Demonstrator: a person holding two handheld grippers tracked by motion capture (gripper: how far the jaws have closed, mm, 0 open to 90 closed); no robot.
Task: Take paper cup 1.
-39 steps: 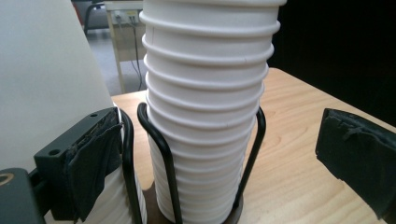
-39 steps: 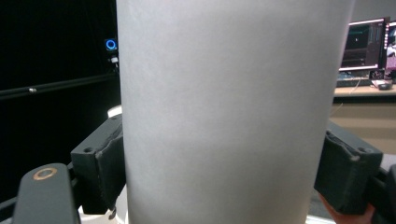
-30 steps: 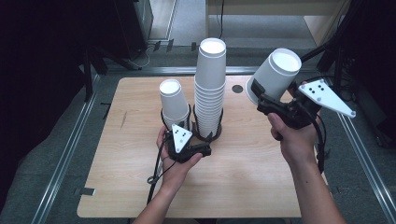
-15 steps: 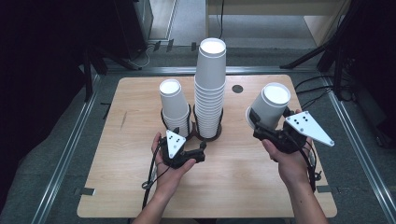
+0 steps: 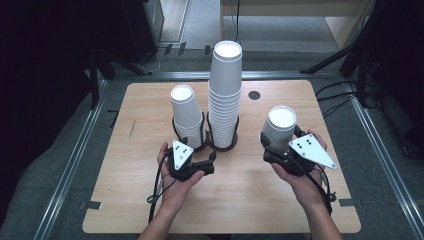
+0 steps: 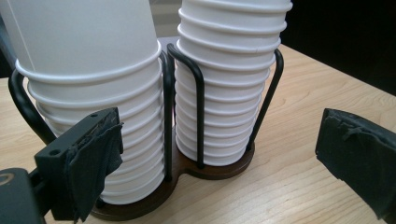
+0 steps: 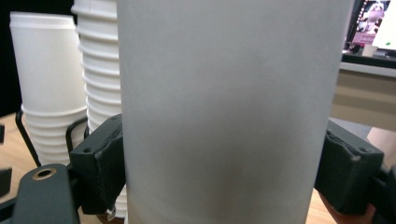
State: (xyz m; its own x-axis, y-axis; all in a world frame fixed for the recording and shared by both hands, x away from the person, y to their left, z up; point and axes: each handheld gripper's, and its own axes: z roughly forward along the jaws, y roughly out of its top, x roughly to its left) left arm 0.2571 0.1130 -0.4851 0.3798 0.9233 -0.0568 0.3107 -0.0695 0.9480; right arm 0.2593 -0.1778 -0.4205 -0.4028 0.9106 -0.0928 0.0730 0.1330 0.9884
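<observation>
On the worktop point(image 5: 130, 200) a two-ring wire holder point(image 5: 220, 145) stands near the middle, with the short cup stack point(image 5: 187, 117) in its left ring and the tall cup stack point(image 5: 225, 95) in its right ring, the two just beside each other. The left gripper point(image 5: 200, 150) sits just in front of the holder, between the person and the short stack; the right gripper point(image 5: 277, 145) lies to the right of the holder, closed round a single cup point(image 5: 280, 127) standing upright, apart from both stacks.

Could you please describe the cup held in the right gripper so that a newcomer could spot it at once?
On the wooden table, look right of the black wire cup holder with its two white stacks. The single cup stands upside down there, clamped by the right gripper; unlike its neighbours, it is alone, outside the holder.
</observation>
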